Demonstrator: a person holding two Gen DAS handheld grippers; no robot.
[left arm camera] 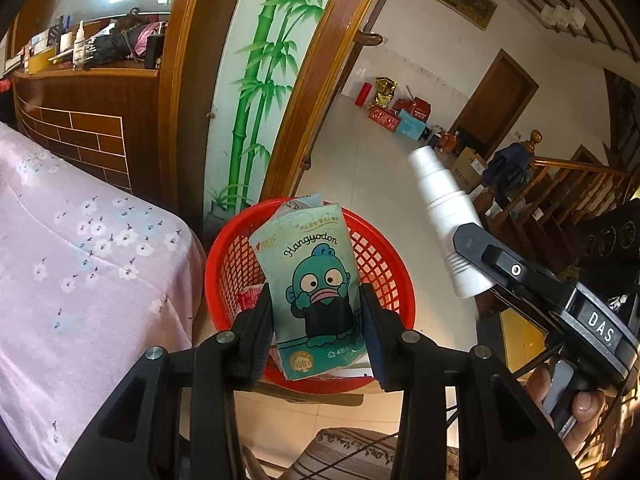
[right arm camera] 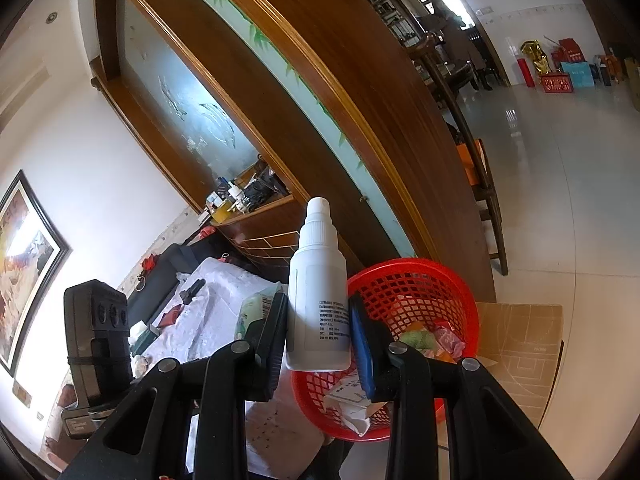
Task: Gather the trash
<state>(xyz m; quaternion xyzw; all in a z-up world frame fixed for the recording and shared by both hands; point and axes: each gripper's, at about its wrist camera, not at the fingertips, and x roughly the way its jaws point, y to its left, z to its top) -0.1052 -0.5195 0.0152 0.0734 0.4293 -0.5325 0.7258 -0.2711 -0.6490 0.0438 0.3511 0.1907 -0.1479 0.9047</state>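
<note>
At lower centre of the left wrist view, the left gripper (left arm camera: 318,320) is partly closed, its pads pressing both sides of a teal tissue pack (left arm camera: 312,284) held over the red basket (left arm camera: 384,264). Right of it, the right gripper (left arm camera: 474,258) carries a white bottle (left arm camera: 444,216). Seen from the right wrist view, that gripper (right arm camera: 318,332) clamps the bottle (right arm camera: 318,292) upright at its lower body, jaws narrowly apart, with the basket (right arm camera: 412,280) of wrappers just to the right on a cardboard box (right arm camera: 520,336).
</note>
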